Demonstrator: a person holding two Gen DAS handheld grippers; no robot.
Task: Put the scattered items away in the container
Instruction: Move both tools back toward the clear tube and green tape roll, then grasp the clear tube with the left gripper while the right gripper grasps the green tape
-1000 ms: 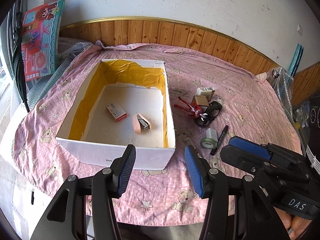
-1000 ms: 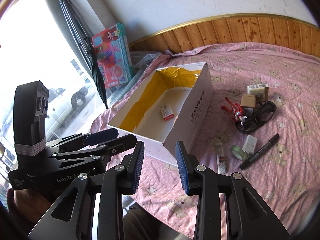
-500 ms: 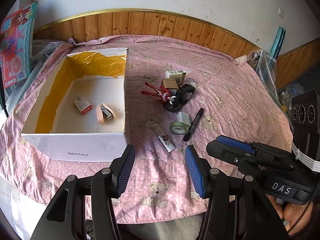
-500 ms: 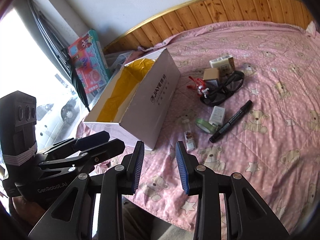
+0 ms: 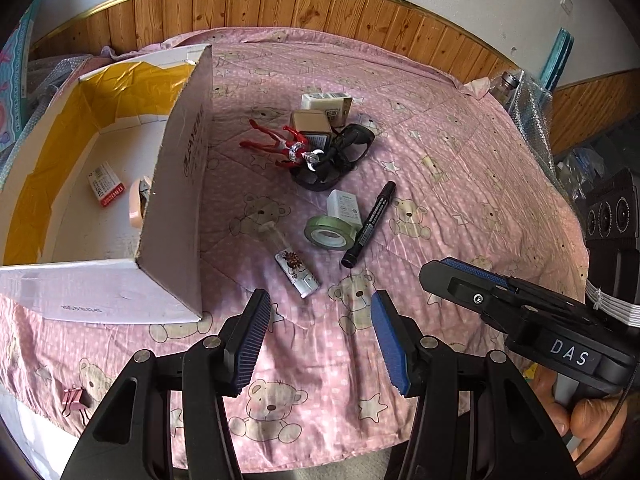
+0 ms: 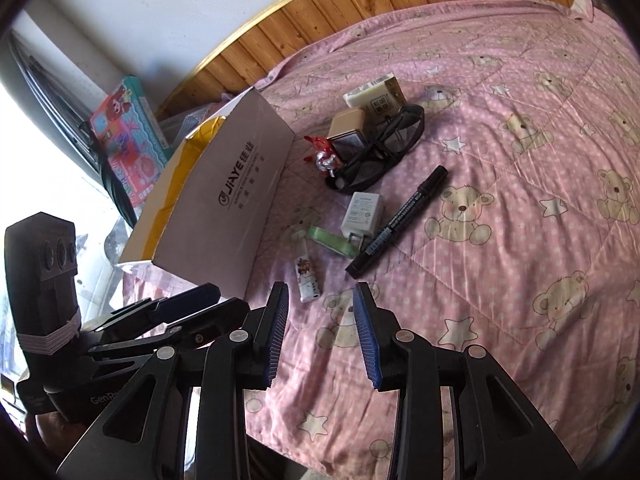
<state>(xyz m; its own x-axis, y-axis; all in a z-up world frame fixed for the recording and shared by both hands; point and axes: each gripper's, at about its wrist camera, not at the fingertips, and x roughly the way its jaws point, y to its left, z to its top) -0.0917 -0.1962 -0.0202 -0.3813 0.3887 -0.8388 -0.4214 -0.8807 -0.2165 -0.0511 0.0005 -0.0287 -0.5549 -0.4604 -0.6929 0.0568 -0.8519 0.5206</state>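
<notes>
Pink bear-print quilt (image 5: 460,168); wooden wainscot (image 5: 280,4)

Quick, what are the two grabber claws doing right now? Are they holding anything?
Left gripper: open, holding nothing.
Right gripper: open, holding nothing.

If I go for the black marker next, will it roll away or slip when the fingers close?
The black marker is a round, smooth barrel lying flat, so it may roll if nudged sideways. The soft quilt probably damps that. It looks stiff and light; closing across the barrel should hold. The open right gripper holds nothing.
</notes>
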